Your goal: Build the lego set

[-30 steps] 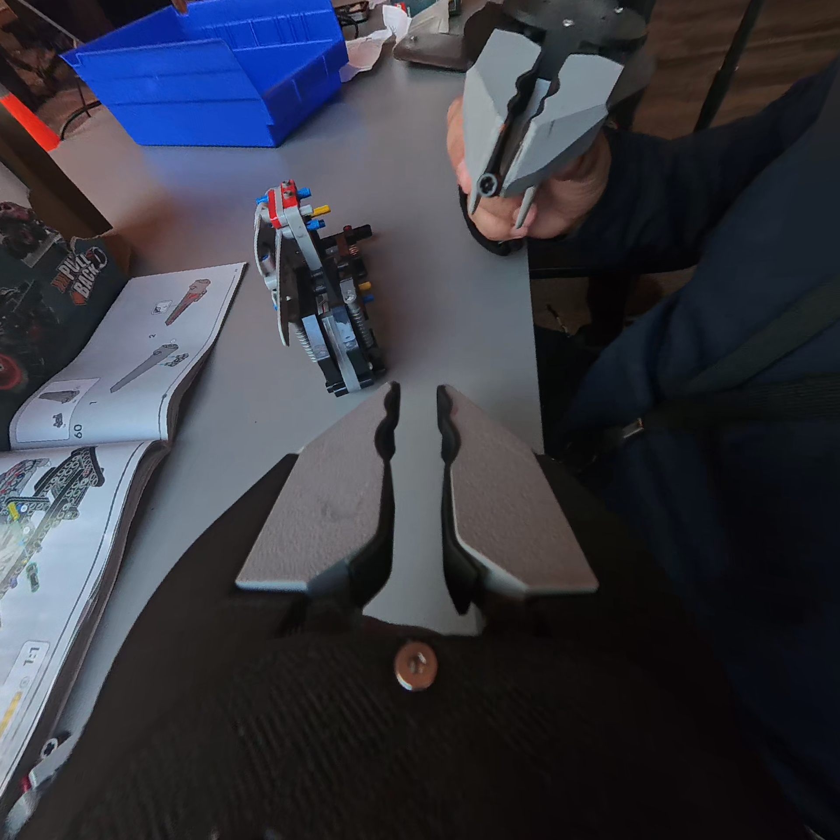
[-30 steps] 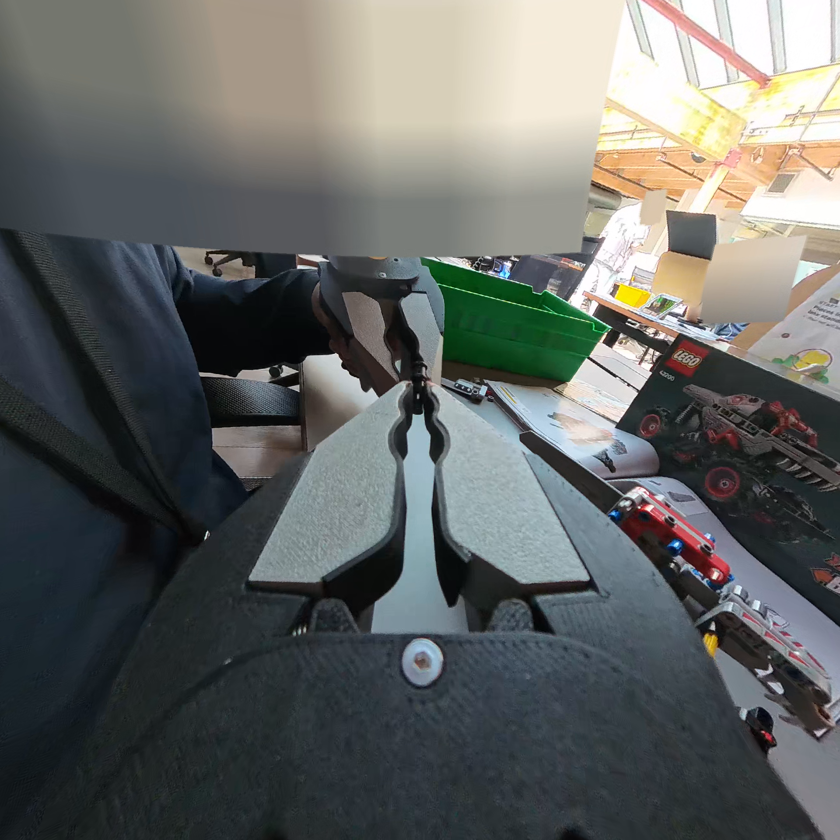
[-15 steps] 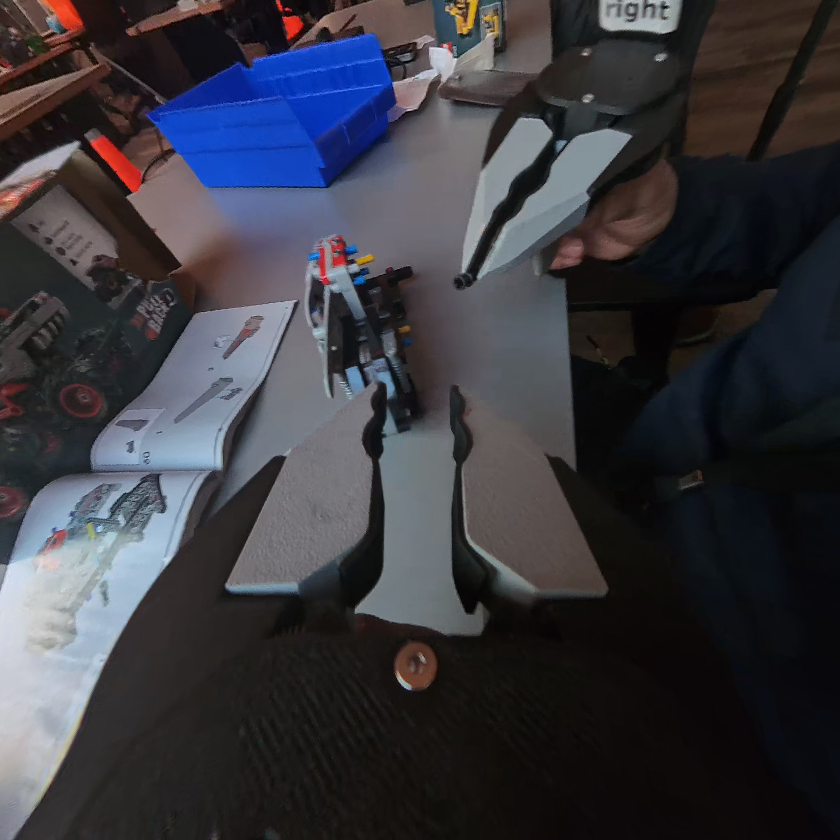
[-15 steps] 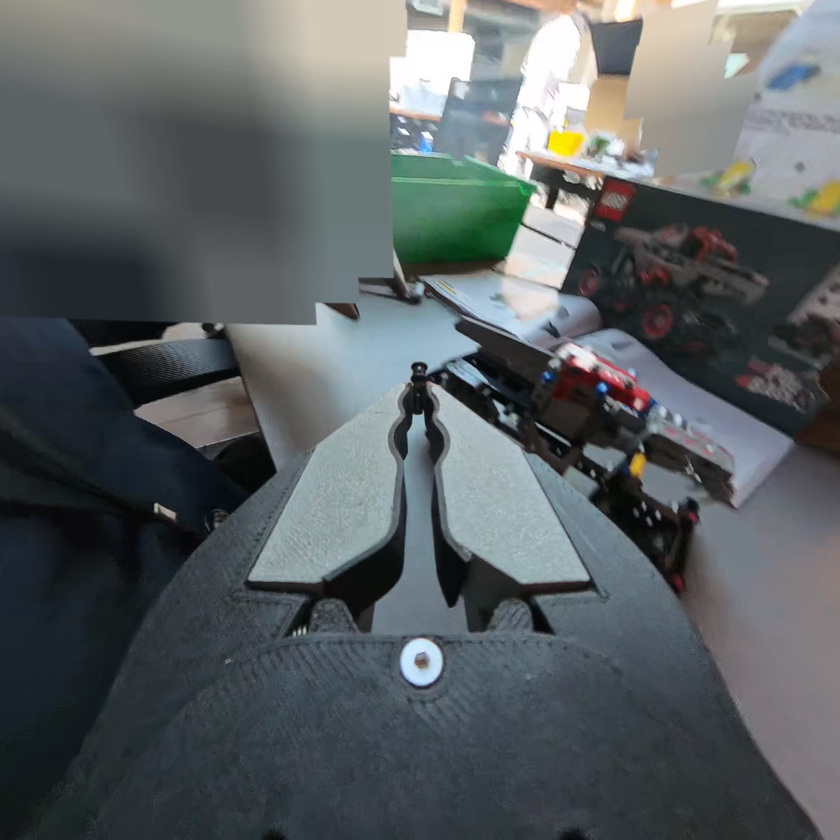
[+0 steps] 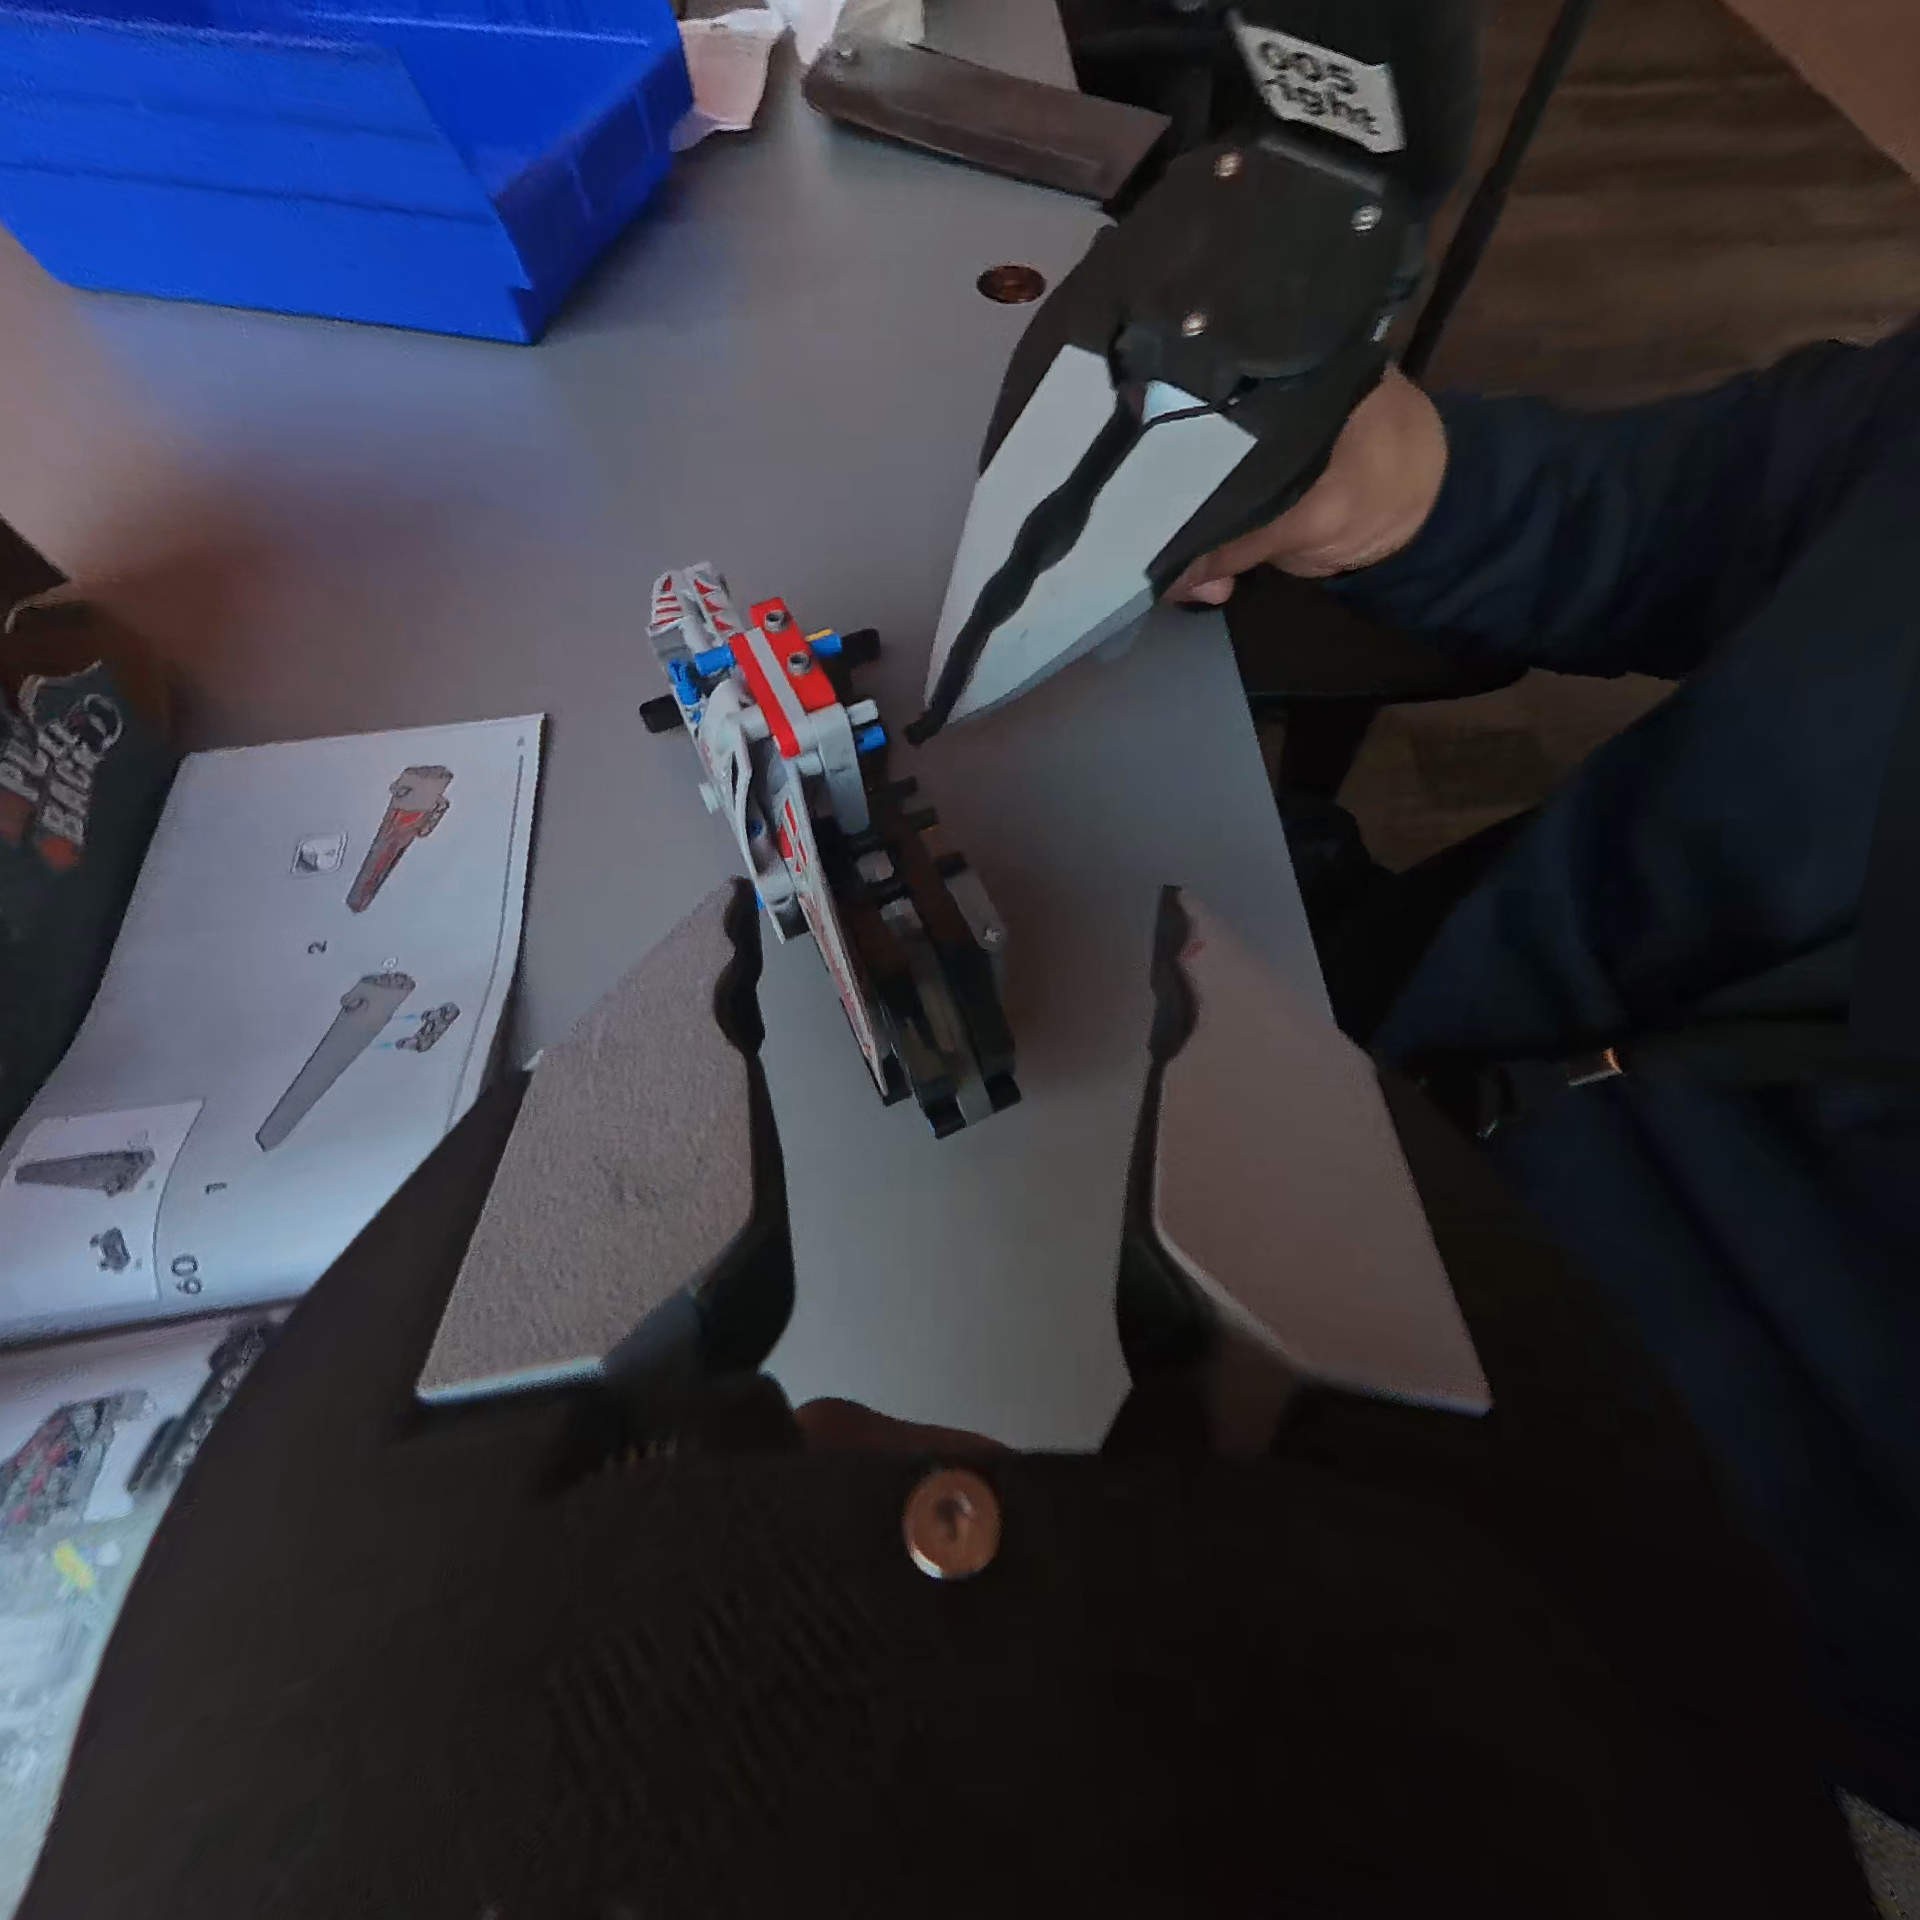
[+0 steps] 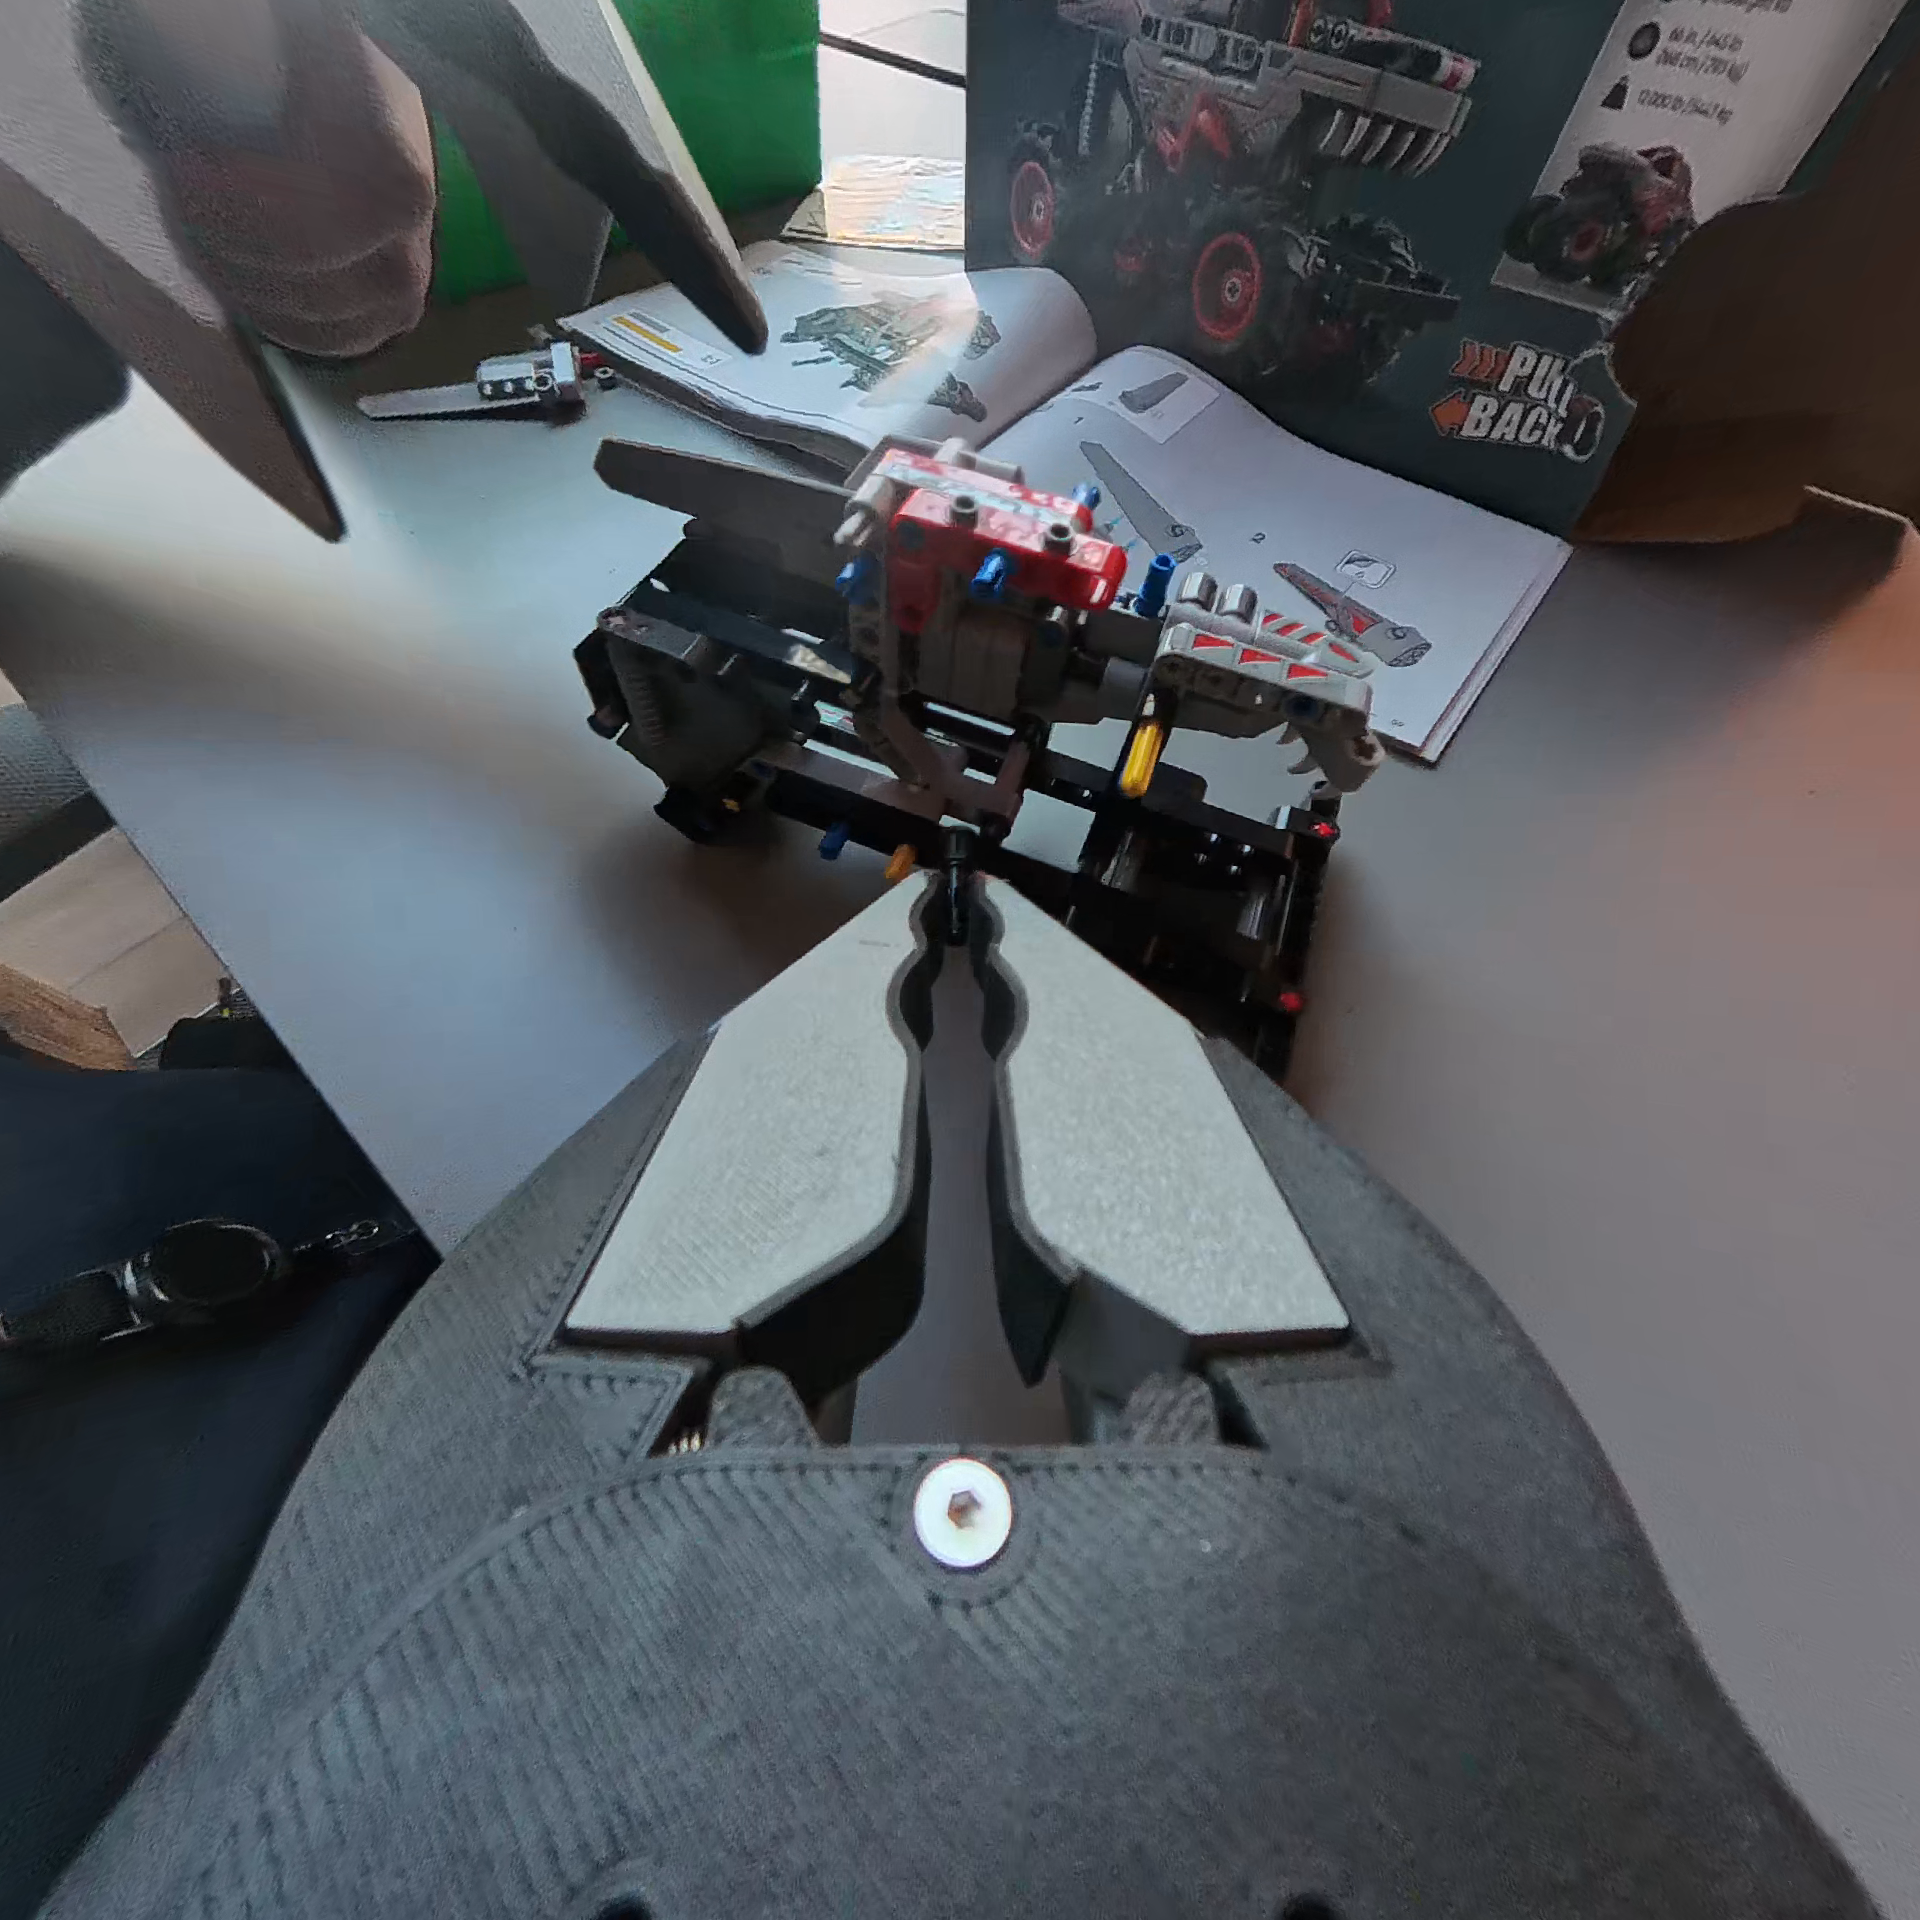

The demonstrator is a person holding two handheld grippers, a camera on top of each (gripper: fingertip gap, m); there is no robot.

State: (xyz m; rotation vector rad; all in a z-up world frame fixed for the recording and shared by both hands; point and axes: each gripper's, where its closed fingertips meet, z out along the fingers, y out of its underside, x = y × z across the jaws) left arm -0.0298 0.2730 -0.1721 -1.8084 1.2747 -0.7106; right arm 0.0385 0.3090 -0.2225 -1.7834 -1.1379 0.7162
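1. Left wrist view: left gripper spread wide, straddling the near end of the lego model on the grey table; instruction booklet to its left.
2. Right wrist view: right gripper pinched on a small black pin, tip just before the model's near side.

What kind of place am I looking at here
Probably a workshop or office workbench used for toy-kit assembly: a grey table holds a half-built lego model, an open instruction booklet and a blue parts bin.
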